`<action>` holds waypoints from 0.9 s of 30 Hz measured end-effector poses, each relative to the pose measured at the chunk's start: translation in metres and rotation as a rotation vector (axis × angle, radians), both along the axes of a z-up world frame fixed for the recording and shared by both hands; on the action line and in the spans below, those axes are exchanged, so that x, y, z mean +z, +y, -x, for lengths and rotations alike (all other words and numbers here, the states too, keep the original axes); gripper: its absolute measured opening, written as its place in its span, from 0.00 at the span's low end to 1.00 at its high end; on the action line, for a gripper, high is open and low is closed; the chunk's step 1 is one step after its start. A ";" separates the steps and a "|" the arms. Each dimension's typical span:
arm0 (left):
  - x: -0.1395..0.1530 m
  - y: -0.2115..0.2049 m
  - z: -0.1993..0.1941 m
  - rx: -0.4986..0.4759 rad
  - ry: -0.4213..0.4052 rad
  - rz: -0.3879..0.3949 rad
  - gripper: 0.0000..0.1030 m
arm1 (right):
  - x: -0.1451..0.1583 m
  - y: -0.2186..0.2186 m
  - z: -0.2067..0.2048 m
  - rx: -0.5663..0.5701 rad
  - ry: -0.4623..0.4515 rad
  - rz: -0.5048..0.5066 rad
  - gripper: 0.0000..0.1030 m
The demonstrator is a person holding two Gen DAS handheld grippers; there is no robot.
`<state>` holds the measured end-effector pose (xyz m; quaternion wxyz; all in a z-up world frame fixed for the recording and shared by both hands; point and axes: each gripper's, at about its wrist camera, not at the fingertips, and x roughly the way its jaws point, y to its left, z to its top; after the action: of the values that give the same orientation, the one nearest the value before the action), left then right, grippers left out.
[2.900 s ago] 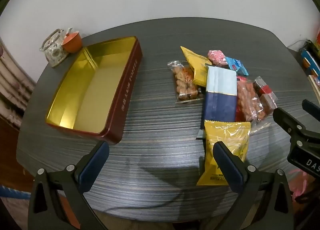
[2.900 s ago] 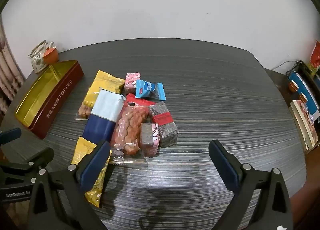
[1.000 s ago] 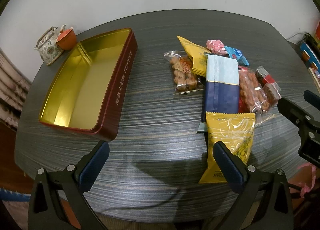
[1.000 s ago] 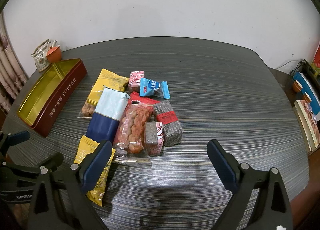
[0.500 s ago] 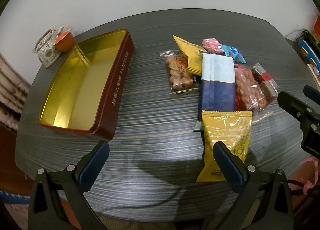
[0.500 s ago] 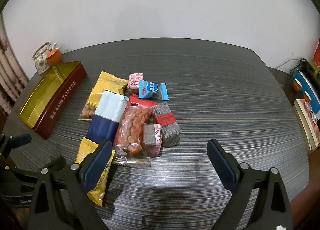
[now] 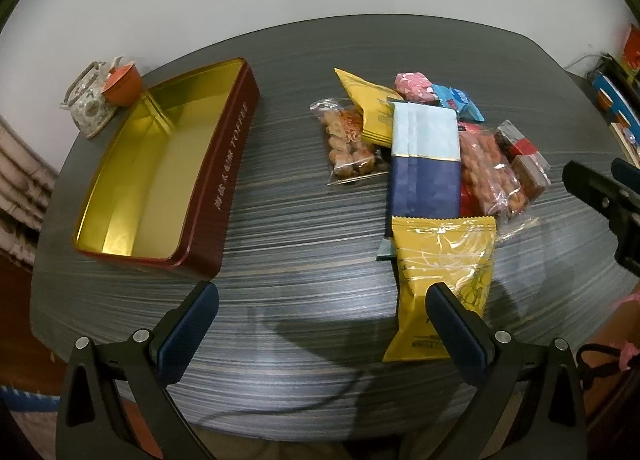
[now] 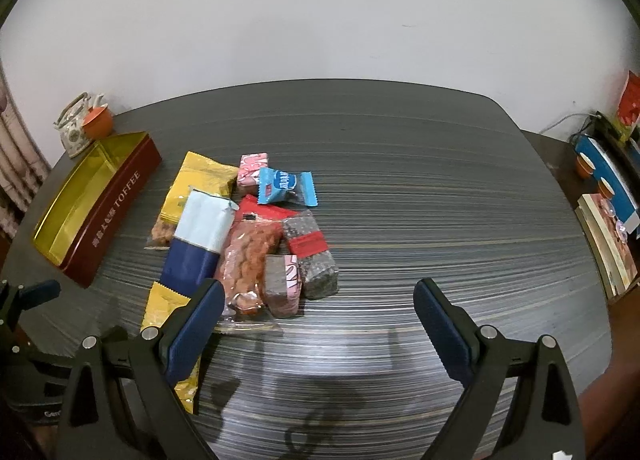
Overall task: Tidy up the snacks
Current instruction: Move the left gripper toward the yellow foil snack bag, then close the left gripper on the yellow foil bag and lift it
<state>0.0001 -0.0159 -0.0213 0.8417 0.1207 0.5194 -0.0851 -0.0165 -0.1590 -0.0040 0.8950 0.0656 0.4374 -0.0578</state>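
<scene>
Snacks (image 8: 248,228) lie heaped mid-table, well apart from the open tin (image 7: 160,164) at the left edge, likely their destination; nothing in it yet. Left gripper (image 7: 320,312) hovers low at the near edge, jaws wide, empty, one finger over the yellow bag (image 7: 440,260). Right gripper (image 8: 316,312) likewise spread, empty, beside the heap.

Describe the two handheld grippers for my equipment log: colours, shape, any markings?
Both match. The left gripper and right gripper each have black, angular plastic frames with triangular cut-outs and silver screw heads. Each finger carries a long dark-blue pad. In the right wrist view, the left gripper's body shows partly legible white lettering. No cables or sleeves are clearly visible.
</scene>
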 end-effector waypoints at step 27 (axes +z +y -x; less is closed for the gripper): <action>-0.025 -0.046 0.003 -0.135 0.136 0.070 1.00 | 0.010 -0.039 0.003 -0.108 -0.011 -0.073 0.91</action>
<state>-0.0029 -0.0621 -0.0467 0.8007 0.1201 0.5625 -0.1676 -0.0198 -0.1983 0.0056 0.8899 0.1219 0.4302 -0.0900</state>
